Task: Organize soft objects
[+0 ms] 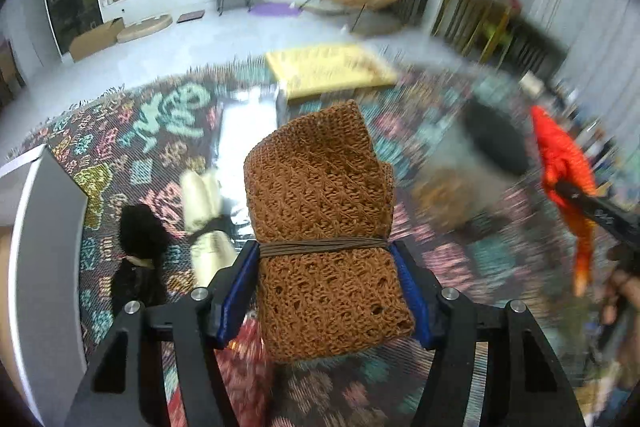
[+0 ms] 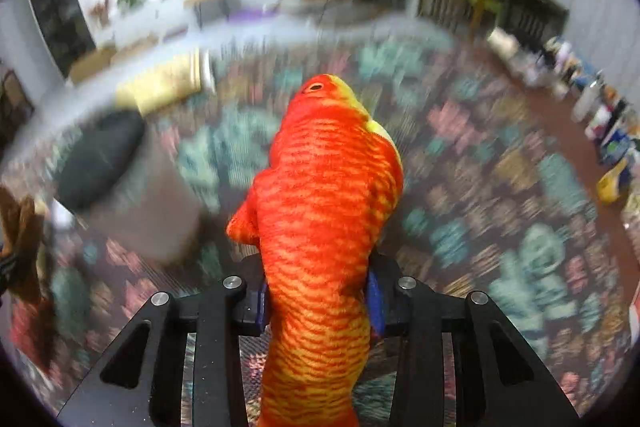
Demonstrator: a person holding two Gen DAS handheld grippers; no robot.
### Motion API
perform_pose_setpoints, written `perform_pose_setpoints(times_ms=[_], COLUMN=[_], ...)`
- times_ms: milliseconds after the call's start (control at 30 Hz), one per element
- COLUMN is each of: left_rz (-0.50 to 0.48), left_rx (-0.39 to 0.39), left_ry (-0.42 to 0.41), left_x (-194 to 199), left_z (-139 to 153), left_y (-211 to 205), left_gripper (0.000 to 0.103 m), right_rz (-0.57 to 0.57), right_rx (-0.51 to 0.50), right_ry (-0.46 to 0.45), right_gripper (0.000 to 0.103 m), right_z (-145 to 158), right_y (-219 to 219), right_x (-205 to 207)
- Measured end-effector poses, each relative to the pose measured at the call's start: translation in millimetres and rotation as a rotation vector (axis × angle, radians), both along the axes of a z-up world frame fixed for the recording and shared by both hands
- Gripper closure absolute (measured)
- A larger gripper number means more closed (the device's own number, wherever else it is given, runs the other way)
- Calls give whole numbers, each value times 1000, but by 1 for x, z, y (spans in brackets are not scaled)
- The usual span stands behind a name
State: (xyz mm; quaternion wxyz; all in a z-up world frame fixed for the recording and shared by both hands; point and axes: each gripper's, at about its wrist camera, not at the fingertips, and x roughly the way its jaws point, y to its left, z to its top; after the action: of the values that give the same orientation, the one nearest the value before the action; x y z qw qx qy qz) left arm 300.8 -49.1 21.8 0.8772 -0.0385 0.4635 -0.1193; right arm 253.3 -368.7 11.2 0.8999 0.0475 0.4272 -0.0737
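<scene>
Two soft things are in hand at once, both lifted clear of the patterned rug (image 1: 172, 131). The left gripper (image 1: 326, 283) has its blue pads pressed to either side of a brown knitted bundle (image 1: 320, 195), which is tied round the middle with a cord and stands up between the fingers. The right gripper (image 2: 320, 301) is clamped narrow on an orange plush fish (image 2: 324, 195), gripped low on the body, head pointing up and away; the same fish shows at the right edge of the left view, held out to that side. Left on the rug beside the left gripper: a cream rolled cloth (image 1: 204, 211) tied with a dark band, and just beside it a black soft item (image 1: 138, 251), its shape hard to read. A grey bin with a dark opening (image 2: 108, 171) stands between the two grippers, badly blurred; it may be the collecting point, though the views do not confirm that, and its contents cannot be seen. A yellow cushion (image 1: 328, 67) lies further off on the rug. Judged from this, the job is midway: two pieces picked up and not yet set anywhere, at least two still lying loose. A white box edge (image 1: 44, 227) sits at far left, purpose unclear.
</scene>
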Motion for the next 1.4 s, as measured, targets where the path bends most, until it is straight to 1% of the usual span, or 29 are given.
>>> perform_pose_setpoints(times_ms=[33,100,133,200,267,333,400,433,500,567,600,633,667,700,733,800,900,933,1000,1067,1100,1133,1167,1200,1267,1300,1333,1367,1400], left_rz=[-4,-2,6,40,93,165,248,283,354,427,462,480,508,530,562,598,564,530,440,309,263,190,125,80,7,-9,-23,-28,-26], left_rx=[-34,-63,-62,-51,-24,35,101,120,150,214,247,263,280,293,312,317,245,210,137,62,46,28,18,13,26,38,50,69,86], left_ry=[-18,-62,-77,-99,-97,-85,-68,-55,-32,-5,5,10,8,-1,-21,-56,-120,-134,-151,-170,-174,-177,-172,-166,-132,-108,-74,-48,-38], left_x=[-11,-39,-50,-81,-112,-144,-174,-186,-209,-224,-230,-233,-238,-241,-244,-251,-261,-261,-261,-262,-262,-261,-258,-253,-245,-241,-232,-224,-222], left_z=[16,46,55,70,76,78,75,73,67,58,52,47,44,41,40,42,45,46,48,47,47,43,36,27,-3,-15,-33,-52,-63], left_y=[12,43,57,97,142,190,238,259,296,327,338,346,354,359,361,364,349,337,307,261,242,213,187,165,123,108,95,86,79], left_gripper=[39,39,38,38,38,38,37,37,35,32,28,25,15,13,13,13,13,13,13,13,12,11,6,3,3,3,3,3,3], right_rz=[16,68,109,189,296,430,554,630,729,801,811,825,829,827,820,800,716,681,587,454,385,342,294,250,188,170,159,158,159], right_rx=[5,19,35,89,163,240,307,352,410,445,469,511,536,554,565,566,430,378,222,49,-16,-48,-83,-119,-168,-180,-187,-178,-144], right_ry=[-27,-70,-91,-105,-108,-97,-84,-70,-53,-33,-32,-20,7,42,55,31,-34,-46,-62,-43,-19,-4,13,25,47,55,58,50,36], right_gripper=[64,64,64,64,64,64,63,63,61,49,28,16,17,17,17,17,17,17,17,17,17,17,17,17,17,17,17,17,17], right_z=[18,48,62,77,87,92,95,97,98,96,93,86,79,71,64,57,43,36,18,-15,-33,-46,-62,-76,-92,-100,-105,-108,-106], right_y=[6,29,49,87,141,207,268,307,363,421,437,456,470,481,478,468,431,412,375,333,311,296,277,262,238,231,223,218,214], right_x=[-5,-19,-30,-47,-65,-86,-106,-118,-134,-145,-148,-148,-148,-146,-144,-150,-153,-151,-152,-150,-149,-145,-143,-142,-149,-150,-154,-157,-160])
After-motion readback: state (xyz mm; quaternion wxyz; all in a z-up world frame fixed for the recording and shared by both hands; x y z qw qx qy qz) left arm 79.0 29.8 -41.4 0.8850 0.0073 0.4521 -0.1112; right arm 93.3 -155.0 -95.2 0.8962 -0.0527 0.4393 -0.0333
